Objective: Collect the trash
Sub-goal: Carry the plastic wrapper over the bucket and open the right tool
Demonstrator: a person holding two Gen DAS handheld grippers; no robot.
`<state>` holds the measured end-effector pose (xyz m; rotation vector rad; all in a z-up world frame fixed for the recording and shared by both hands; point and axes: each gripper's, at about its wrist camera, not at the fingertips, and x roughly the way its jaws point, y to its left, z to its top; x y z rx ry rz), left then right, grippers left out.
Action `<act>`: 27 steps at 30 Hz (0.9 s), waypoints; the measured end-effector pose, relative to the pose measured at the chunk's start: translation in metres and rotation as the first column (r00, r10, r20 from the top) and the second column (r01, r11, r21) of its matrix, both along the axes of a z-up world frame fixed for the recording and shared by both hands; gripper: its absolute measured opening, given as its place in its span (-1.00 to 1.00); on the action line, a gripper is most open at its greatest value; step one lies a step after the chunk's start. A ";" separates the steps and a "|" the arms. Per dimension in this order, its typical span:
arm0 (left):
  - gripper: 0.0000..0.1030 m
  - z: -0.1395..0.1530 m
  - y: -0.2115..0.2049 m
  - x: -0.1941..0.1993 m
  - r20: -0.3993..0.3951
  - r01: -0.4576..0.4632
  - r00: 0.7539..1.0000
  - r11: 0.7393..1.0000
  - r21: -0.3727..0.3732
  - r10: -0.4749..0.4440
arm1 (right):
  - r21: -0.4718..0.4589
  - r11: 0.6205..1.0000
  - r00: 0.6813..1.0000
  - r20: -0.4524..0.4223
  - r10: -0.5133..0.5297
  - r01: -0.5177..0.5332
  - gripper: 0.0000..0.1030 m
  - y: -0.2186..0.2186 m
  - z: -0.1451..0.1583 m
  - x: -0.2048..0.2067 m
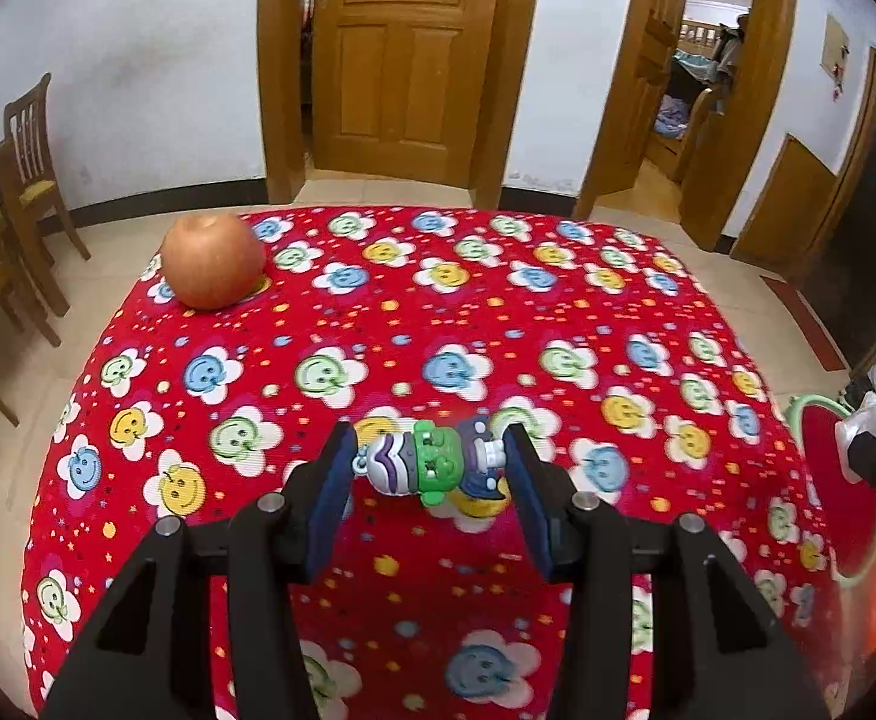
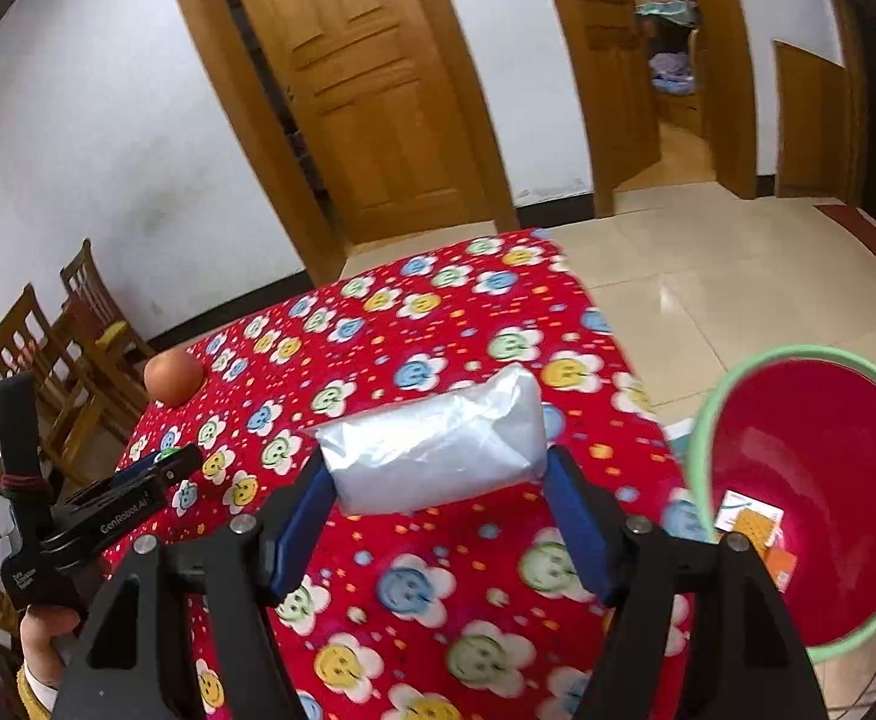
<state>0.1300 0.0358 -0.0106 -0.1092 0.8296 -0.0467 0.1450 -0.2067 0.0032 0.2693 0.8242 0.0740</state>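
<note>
- Chairs [image 1: 24, 192] stand by the wall at far left, well clear of the work.
- An apple [image 1: 212, 261] sits near the far-left corner of the table [image 1: 558, 324]. It looks whole, so I judge it no trash and rightly left alone.
- The left gripper [image 1: 429, 465] has its blue pads clamped on a small toy [image 1: 432, 461], one pad at each end. The toy lies crosswise and seems lifted just off the cloth. Gripping it end to end keeps it from swinging or slipping during the carry.
- In the right wrist view the left gripper's handle shows at lower left, held in a hand [image 2: 48, 630].
- The right gripper [image 2: 438, 480] holds a white packet [image 2: 438, 441] across its width, pads pressed on both sides, well above the cloth. The fingers stand wider here because the packet is broad; its soft wrap may crumple or slide if squeezed unevenly.
- A red bin [image 2: 810, 480] with a green rim stands on the floor beside the table's right edge, low enough that things can be dropped in from above.
- A printed wrapper [image 2: 750, 525] already lies at the bin's bottom, so collecting seems part done.
- The packet is nearer the bin and should probably go first, with the toy following if it counts as trash.
</note>
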 end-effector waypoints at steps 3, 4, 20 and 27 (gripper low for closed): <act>-0.03 0.007 -0.010 -0.005 0.007 0.025 1.000 1.000 -0.004 -0.025 | 0.010 0.999 0.999 0.006 -0.036 0.036 0.40 -0.014 0.003 -0.012; -0.03 0.010 -0.014 -0.007 0.008 0.036 0.999 0.999 -0.009 -0.036 | 0.012 0.999 0.999 0.009 -0.050 0.050 0.40 -0.019 0.004 -0.015; -0.03 0.033 -0.092 -0.023 0.014 0.194 0.981 0.980 -0.041 -0.193 | 0.032 0.963 0.962 0.031 -0.270 0.269 0.41 -0.108 0.012 -0.069; -0.03 0.033 -0.130 -0.030 0.005 0.260 0.966 0.965 -0.034 -0.260 | 0.022 0.939 0.939 -0.001 -0.344 0.344 0.42 -0.139 -0.001 -0.082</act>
